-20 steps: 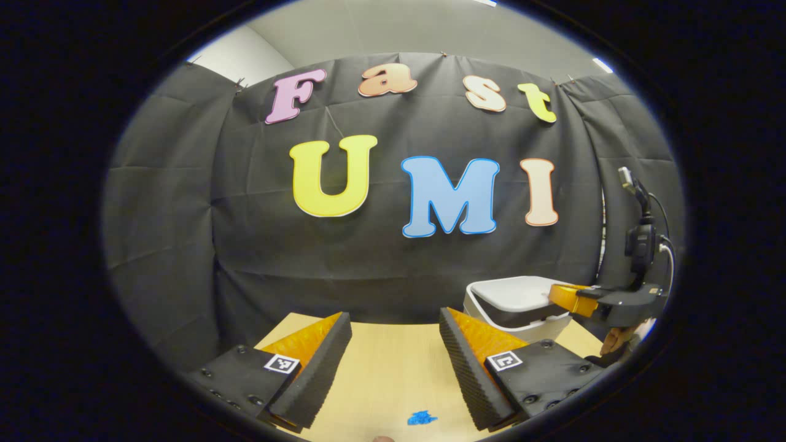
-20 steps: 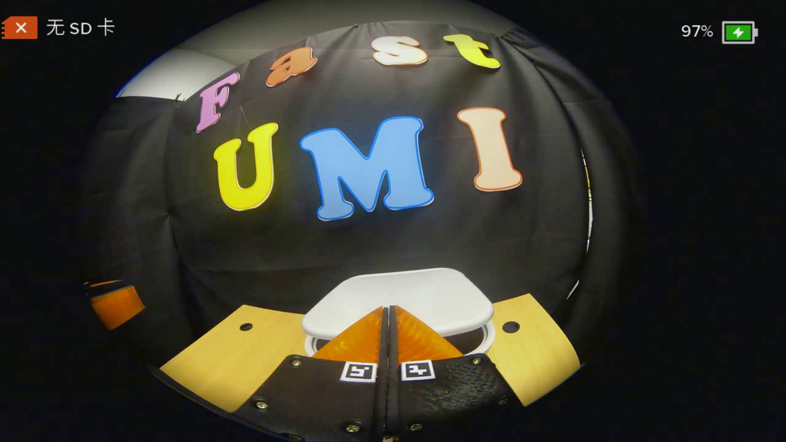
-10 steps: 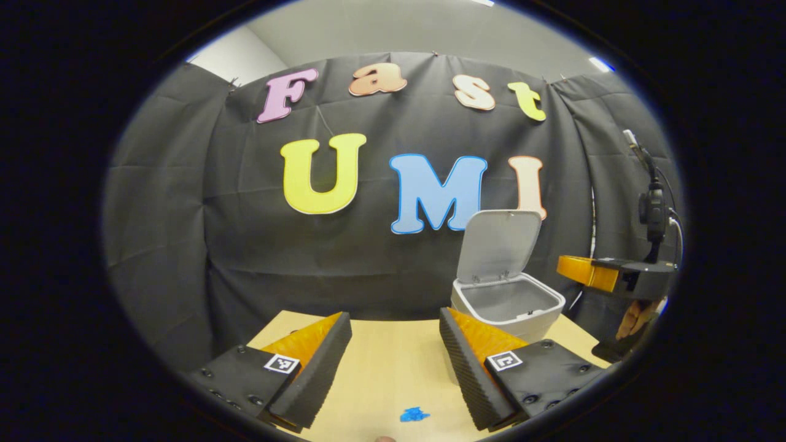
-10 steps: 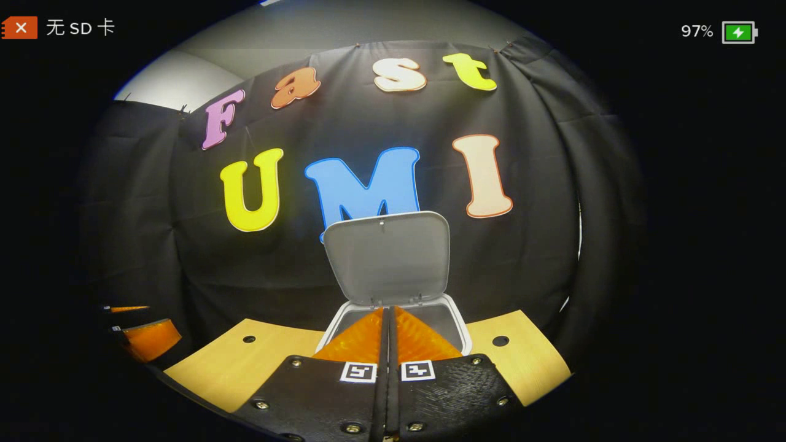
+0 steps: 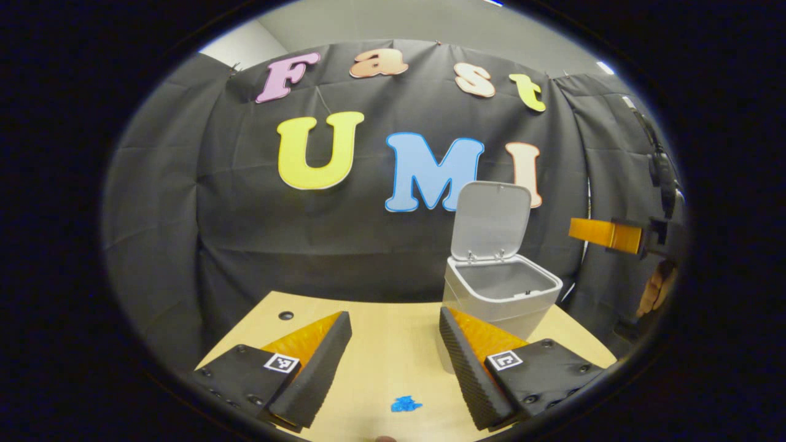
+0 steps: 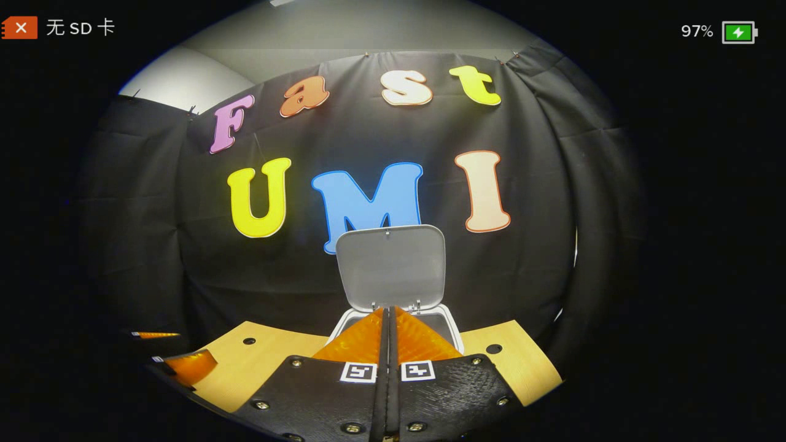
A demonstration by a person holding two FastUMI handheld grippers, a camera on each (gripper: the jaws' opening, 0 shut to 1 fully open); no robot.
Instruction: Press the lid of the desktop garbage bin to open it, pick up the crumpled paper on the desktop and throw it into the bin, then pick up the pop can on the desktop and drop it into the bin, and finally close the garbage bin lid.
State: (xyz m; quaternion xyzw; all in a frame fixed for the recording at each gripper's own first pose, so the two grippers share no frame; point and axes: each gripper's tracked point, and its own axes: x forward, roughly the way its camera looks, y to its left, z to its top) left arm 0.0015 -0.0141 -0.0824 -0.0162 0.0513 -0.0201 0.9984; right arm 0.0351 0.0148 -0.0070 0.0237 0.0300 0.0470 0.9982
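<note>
Two grippers in play. Left gripper [image 5: 393, 353]: jaws spread wide, holding nothing, low over the bench [image 5: 393, 331]. Nearest thing, between and just below its jaws, a small blue scrap [image 5: 405, 404] lying on the wood; cannot tell what it is. Beyond the right-hand jaw, the garbage bin [image 5: 500, 294] stands on the bench, its lid [image 5: 491, 221] tipped up and back, mouth open. Off past the bin, the other gripper hangs in the air with a hand under it.

Right gripper [image 6: 388, 344]: jaws pressed together, nothing between them, tips in line with the bin's front rim [image 6: 393, 322]; lid [image 6: 390, 267] upright just beyond.

Progress, by my reckoning: step one done, bin is open. Paper, pop can and closing all left; neither object spotted from here.

Against a second ago: the lid then lay flat with the right jaws on it; it has sprung up since, and the right gripper has lifted clear.
</note>
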